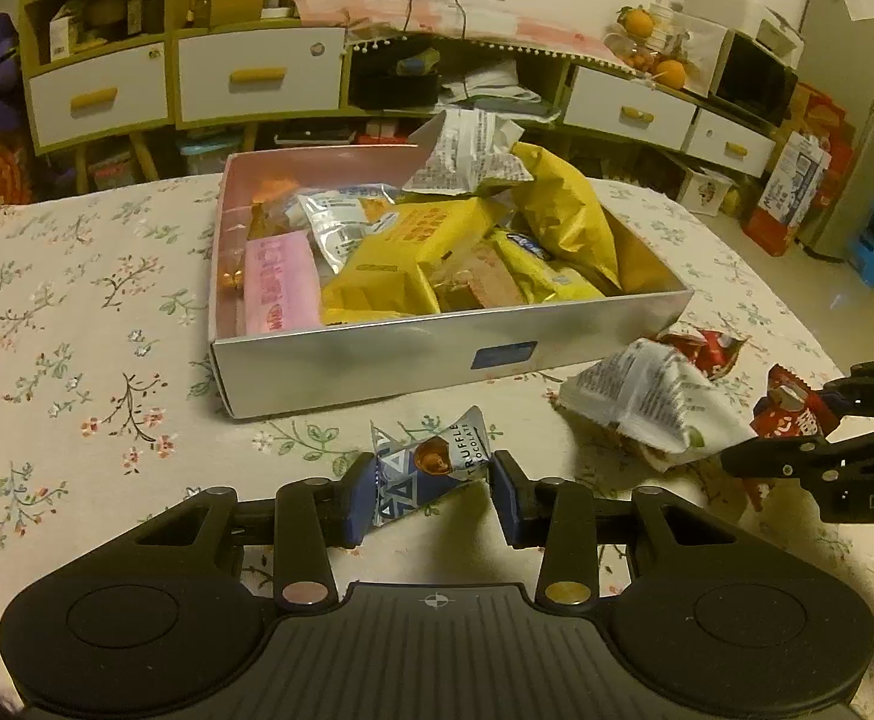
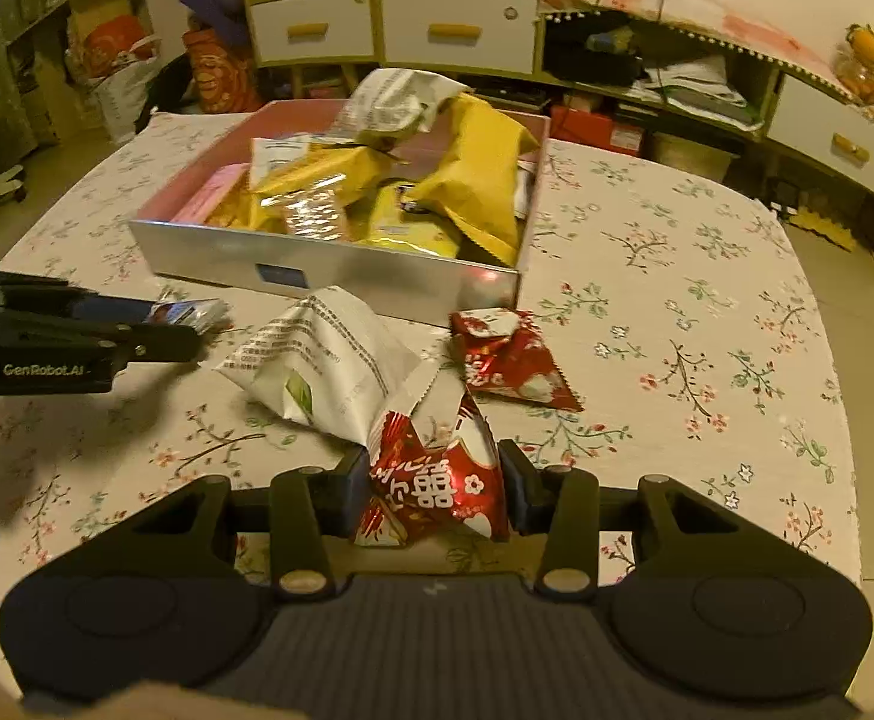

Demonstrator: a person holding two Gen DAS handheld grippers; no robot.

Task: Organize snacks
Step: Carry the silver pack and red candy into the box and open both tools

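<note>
My left gripper [image 1: 434, 469] is shut on a blue-and-silver truffle chocolate packet [image 1: 419, 468], its pads pressing both sides just above the floral tablecloth; from the right wrist view the same gripper [image 2: 179, 321] comes in from the left with the packet [image 2: 194, 311] at its tips. A red snack packet [image 2: 437, 492] is pinched in my right gripper [image 2: 434, 459], low over the table. The right gripper [image 1: 779, 423] also shows at the right edge of the left wrist view, holding that red packet [image 1: 788, 414]. Beyond both stands a silver box [image 1: 377, 354] heaped with yellow, pink and silver snack bags.
A crumpled white snack bag [image 2: 323, 354] lies between the grippers and the box, touching the held red packet. A second red packet [image 2: 515, 360] lies by the box's near right corner. Drawer cabinets [image 1: 257, 72] line the wall behind the table.
</note>
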